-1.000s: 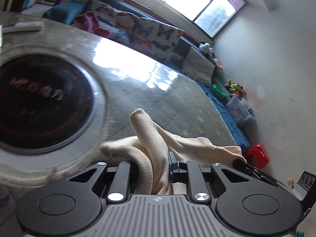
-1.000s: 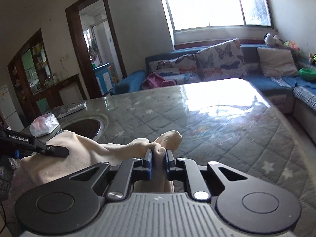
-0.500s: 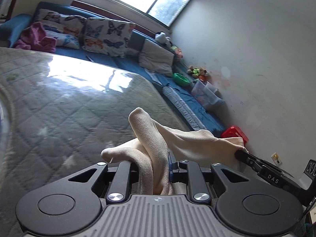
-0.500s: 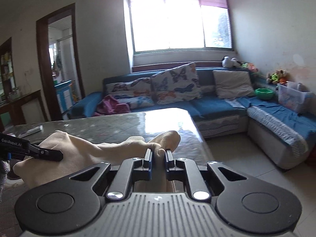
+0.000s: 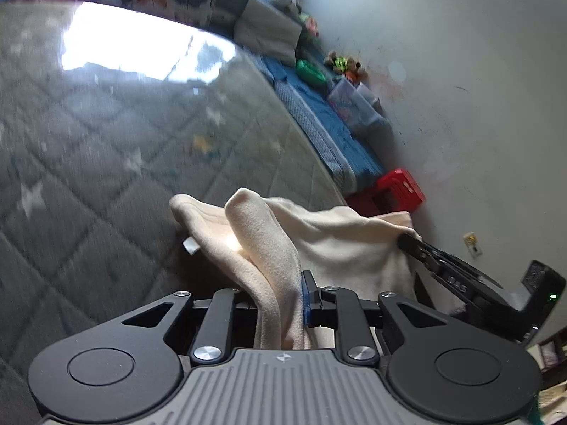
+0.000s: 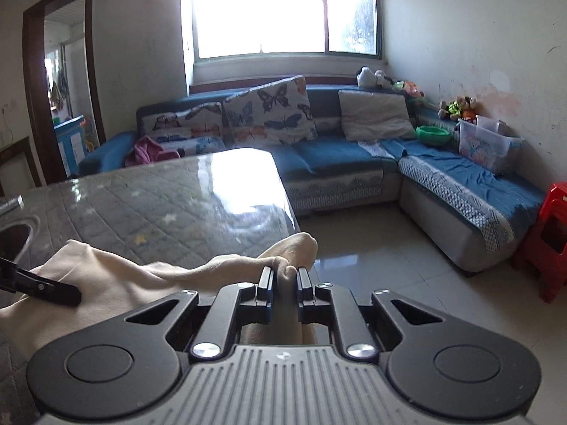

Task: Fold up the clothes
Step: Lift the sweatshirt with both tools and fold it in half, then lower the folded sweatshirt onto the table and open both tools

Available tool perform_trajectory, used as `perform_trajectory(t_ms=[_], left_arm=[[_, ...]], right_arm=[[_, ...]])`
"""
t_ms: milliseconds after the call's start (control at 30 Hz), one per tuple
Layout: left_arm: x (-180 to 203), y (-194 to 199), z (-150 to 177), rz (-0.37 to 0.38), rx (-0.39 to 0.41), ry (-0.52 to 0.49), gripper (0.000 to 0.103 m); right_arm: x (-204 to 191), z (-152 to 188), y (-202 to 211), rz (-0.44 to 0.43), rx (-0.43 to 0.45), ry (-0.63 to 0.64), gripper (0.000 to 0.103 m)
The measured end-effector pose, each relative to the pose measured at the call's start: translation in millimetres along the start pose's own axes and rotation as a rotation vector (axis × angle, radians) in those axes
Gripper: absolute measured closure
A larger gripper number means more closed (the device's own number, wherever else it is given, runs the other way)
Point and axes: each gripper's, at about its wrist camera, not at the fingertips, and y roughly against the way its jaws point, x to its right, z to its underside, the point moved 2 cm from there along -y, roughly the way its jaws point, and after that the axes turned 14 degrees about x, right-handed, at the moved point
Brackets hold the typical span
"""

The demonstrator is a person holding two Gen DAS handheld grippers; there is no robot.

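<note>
Both sets of fingers are clamped on the cream garment [image 5: 340, 248], left fingers [image 5: 280, 304] and right fingers [image 6: 283, 283] at opposite ends, its length slung between them over the counter's [image 6: 159, 205] near edge.

- The left gripper's [image 5: 280, 301] left finger was hidden behind the cloth [image 5: 319, 244] bunched between the jaws.
- The cloth's lower part ran out of sight under both gripper bodies.
- The table [image 5: 88, 134] was smeared by motion blur in the left wrist view; its star pattern was hard to read.
- The dark round inset [image 6: 12, 239] in the table was cut off by the left edge of the right wrist view.
- The toys [image 6: 457, 106] on the sofa [image 6: 340, 156] were too small to identify.
- The red stool [image 6: 547, 237] was cropped at the right edge.
</note>
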Motion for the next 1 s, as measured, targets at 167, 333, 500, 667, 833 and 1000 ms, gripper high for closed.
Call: perform_trajectory(t_ms=[167, 333, 500, 667, 833, 1000], left_arm=[[-11, -1, 8, -0.004, -0.039, 0.024, 0.083], [-11, 0, 4, -0.016, -0.03, 0.011, 0.081], [-13, 3, -1, -0.044, 0.001, -0.011, 0.07], [-10, 1, -3, -0.07, 0.022, -0.056, 0.071], [4, -4, -1, -0.097, 0.036, -0.16, 0.068], [16, 6, 9, -0.126, 0.056, -0.256, 0.038]], right_arm=[[2, 13, -2, 0.001, -0.039, 0.014, 0.092], [0, 22, -8, 0.004, -0.06, 0.011, 0.092], [-1, 23, -16, -0.002, -0.059, 0.008, 0.092], [-4, 22, -30, 0.005, -0.061, 0.028, 0.092], [-6, 21, -42, 0.019, -0.077, 0.059, 0.09], [-8, 18, -37, 0.021, -0.076, 0.072, 0.082]])
